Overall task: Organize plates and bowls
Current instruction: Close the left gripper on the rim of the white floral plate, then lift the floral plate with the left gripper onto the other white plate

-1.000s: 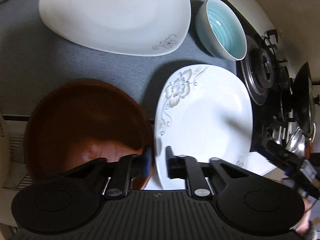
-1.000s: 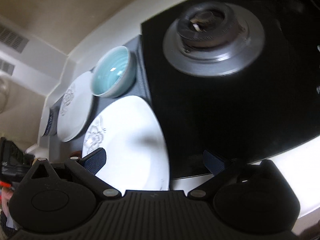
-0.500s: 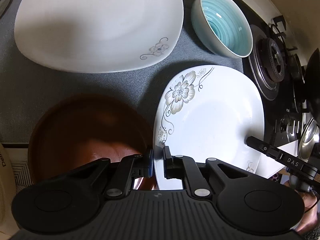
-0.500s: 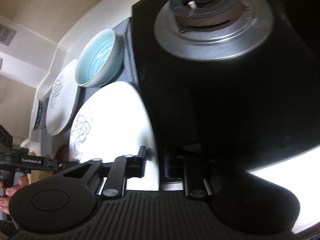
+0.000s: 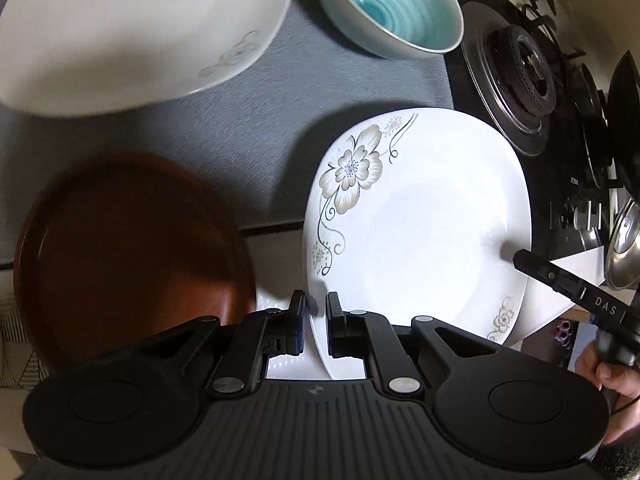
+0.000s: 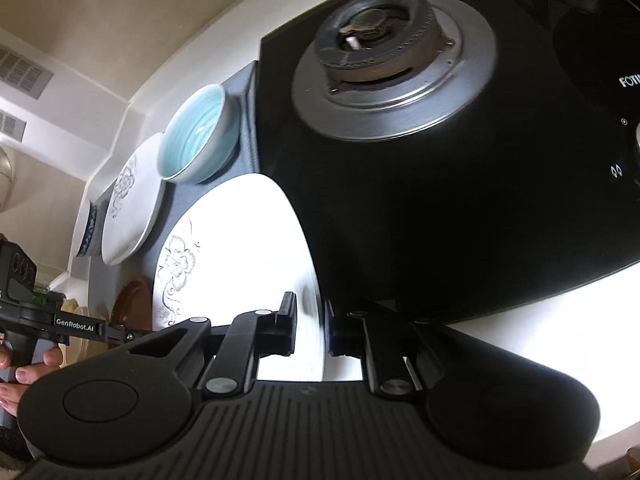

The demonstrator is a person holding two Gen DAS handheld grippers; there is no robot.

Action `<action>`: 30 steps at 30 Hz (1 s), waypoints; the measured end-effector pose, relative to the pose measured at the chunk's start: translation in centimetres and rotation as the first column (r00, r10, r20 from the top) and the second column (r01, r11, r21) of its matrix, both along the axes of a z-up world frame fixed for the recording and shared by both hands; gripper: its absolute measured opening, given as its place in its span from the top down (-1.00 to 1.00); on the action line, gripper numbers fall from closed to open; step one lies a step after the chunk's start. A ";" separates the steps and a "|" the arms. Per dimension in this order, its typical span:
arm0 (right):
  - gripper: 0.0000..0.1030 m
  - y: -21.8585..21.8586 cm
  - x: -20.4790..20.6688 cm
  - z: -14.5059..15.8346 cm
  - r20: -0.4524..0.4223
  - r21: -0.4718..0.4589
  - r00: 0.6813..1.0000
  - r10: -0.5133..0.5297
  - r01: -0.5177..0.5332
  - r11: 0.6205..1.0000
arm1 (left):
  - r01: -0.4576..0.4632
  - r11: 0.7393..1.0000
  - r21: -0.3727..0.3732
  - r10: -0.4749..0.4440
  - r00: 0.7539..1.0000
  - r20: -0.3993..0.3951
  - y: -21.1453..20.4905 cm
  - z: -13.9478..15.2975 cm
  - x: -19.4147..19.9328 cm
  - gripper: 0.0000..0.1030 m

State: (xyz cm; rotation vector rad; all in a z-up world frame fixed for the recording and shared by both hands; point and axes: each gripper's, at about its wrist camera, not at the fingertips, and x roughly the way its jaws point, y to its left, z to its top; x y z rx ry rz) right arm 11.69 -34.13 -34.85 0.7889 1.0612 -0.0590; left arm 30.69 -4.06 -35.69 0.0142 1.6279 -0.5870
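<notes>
A white plate with a grey flower print (image 5: 420,232) lies at the counter's front edge, beside the stove. My left gripper (image 5: 316,320) is shut on its near left rim. In the right wrist view the same flower plate (image 6: 240,248) has my right gripper (image 6: 310,328) shut on its rim next to the stove. One right finger (image 5: 552,276) shows in the left wrist view on the plate's far right edge. A brown plate (image 5: 128,248) sits to the left, a large white plate (image 5: 140,28) behind it, and a teal bowl (image 5: 388,8) at the back.
The black gas stove (image 6: 460,220) with its burner (image 6: 392,60) borders the plate on the right. A grey mat (image 5: 248,120) covers the counter. A blue-patterned dish (image 6: 86,232) stands past the large white plate (image 6: 132,200). A person's hand (image 5: 612,372) holds the right gripper's handle.
My right gripper has gone from wide open to shut on the flower plate's rim. My left gripper kept its grip and shifted right, so the brown plate and large plate slid left in view.
</notes>
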 end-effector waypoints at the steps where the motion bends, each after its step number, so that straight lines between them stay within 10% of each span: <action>1: 0.70 0.0 0.1 -0.3 -0.007 -0.002 1.000 0.002 -0.002 1.000 | 0.000 1.000 0.006 0.000 1.000 -0.006 -0.2 -0.2 0.1 0.80; 7: 0.58 1.0 0.3 -1.6 0.006 0.010 1.000 -0.014 0.014 1.000 | 0.008 1.000 -0.003 -0.008 0.999 -0.031 -1.4 -2.0 -0.1 0.52; 30: 0.62 0.0 -3.7 2.1 0.135 0.130 0.989 -0.063 0.045 0.990 | -0.030 0.991 -0.132 0.041 0.996 0.079 0.5 2.7 -3.2 0.67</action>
